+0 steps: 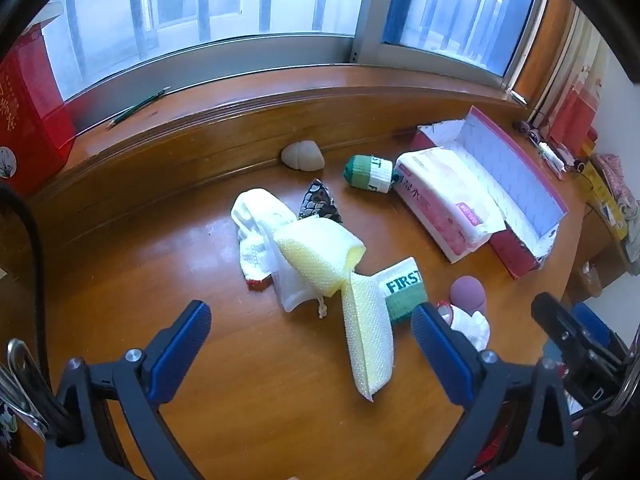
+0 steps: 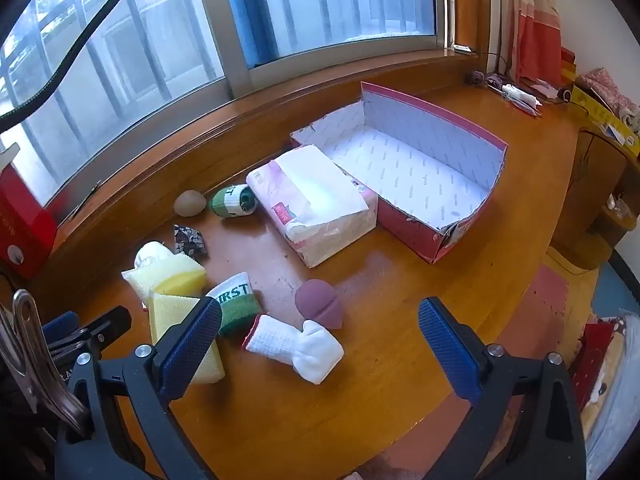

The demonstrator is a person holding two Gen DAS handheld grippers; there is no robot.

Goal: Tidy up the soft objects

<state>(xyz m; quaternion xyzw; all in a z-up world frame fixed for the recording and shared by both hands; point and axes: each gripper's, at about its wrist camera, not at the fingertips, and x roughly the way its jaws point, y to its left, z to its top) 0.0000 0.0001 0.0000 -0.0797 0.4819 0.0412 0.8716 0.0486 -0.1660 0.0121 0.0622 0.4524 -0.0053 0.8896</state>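
Observation:
Soft things lie scattered on a wooden table (image 1: 260, 420). A long yellow sponge cloth (image 1: 366, 340) drapes over a white mesh bag (image 1: 260, 224). Near it are a green and white rolled sock (image 1: 404, 288), a second one (image 1: 370, 172), a beige sponge (image 1: 303, 155), a dark patterned pouch (image 1: 320, 200), a purple sponge (image 2: 320, 304) and a white sock (image 2: 298, 344). A tissue pack (image 2: 316, 204) leans on an open pink box (image 2: 424, 176). My left gripper (image 1: 310, 332) hangs open above the yellow cloth. My right gripper (image 2: 320, 336) stands open above the white sock.
A wooden window sill (image 1: 240, 96) with a pencil (image 1: 138, 106) runs behind the table. A red box (image 1: 28, 112) stands at the left. Small clutter (image 2: 520, 92) lies in the far right corner. The table's edge (image 2: 560, 292) drops off at the right.

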